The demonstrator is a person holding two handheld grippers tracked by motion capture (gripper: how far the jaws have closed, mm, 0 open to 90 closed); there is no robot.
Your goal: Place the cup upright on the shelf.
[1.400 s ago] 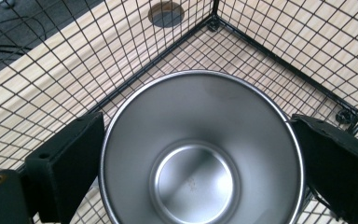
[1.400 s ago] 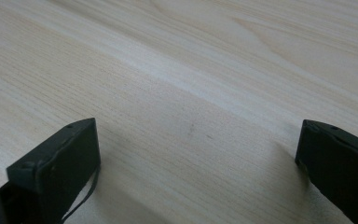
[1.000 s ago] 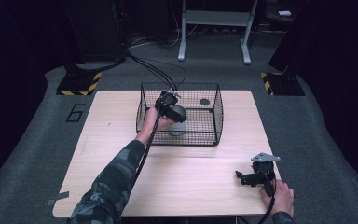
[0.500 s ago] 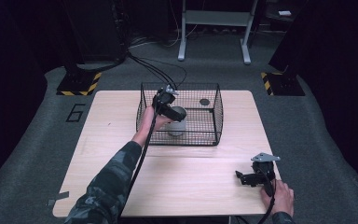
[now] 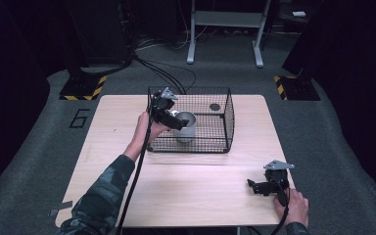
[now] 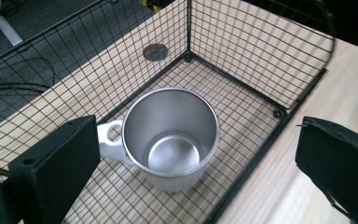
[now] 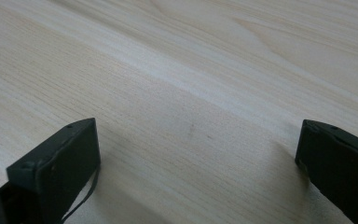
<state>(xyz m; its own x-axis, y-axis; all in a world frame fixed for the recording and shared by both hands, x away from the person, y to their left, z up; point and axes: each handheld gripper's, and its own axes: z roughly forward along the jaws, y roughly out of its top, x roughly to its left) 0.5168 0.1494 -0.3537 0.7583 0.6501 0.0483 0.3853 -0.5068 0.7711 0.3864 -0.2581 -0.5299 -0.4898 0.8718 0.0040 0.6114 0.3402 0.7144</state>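
The mug (image 6: pixel 170 137) stands upright inside the basket (image 6: pixel 261 51), near its front wall. The left gripper (image 6: pixel 193 163) is held above the mug, jaws spread wide, nothing gripped. If lowered carelessly, the mug could be tipped or a jaw snagged on the basket's wire.

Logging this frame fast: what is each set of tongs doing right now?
Left tongs: open, hovering over the steel mug in the wire basket, holding nothing.
Right tongs: open, empty, low over the table.
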